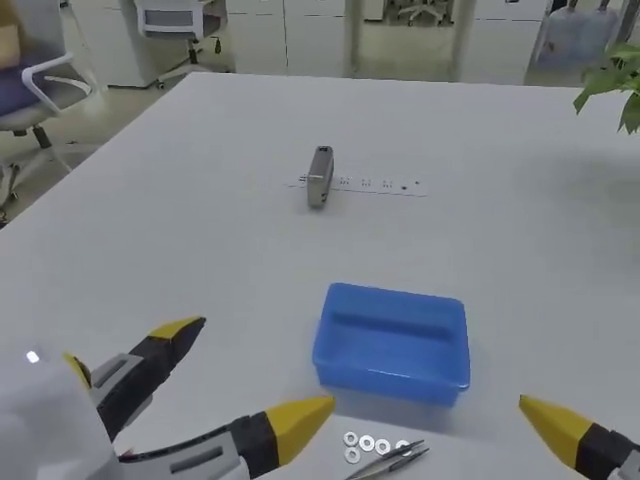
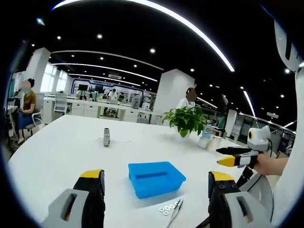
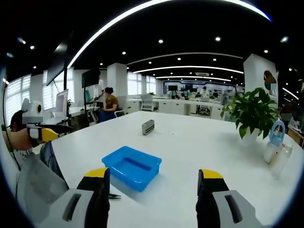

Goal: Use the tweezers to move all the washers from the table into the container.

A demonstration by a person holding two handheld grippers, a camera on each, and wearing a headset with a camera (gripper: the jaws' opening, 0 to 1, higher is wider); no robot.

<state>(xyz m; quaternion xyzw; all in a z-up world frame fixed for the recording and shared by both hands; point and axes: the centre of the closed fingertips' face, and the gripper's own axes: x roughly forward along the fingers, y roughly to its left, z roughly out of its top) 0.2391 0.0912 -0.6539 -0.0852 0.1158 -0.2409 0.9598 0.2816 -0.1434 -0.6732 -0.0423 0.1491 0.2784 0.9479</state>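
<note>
A blue container (image 1: 390,345) stands empty on the white table (image 1: 200,220). Several small washers (image 1: 366,443) lie just in front of it, with metal tweezers (image 1: 392,459) beside them near the table's edge. My left gripper (image 1: 250,372) hovers open at the lower left, short of the washers. One yellow tip of my right gripper (image 1: 556,424) shows at the lower right. In the left gripper view the container (image 2: 154,178), washers (image 2: 166,208) and tweezers (image 2: 175,212) lie ahead between the open jaws. The right gripper view has the container (image 3: 132,166) ahead, with its own gripper (image 3: 153,174) open and holding nothing.
A grey metal block (image 1: 320,177) sits mid-table beside a flat white strip (image 1: 378,184). A potted plant (image 1: 612,82) stands at the far right, with bottles (image 3: 278,145) near it. Office chairs (image 1: 35,95) and seated people (image 2: 26,107) are beyond the table.
</note>
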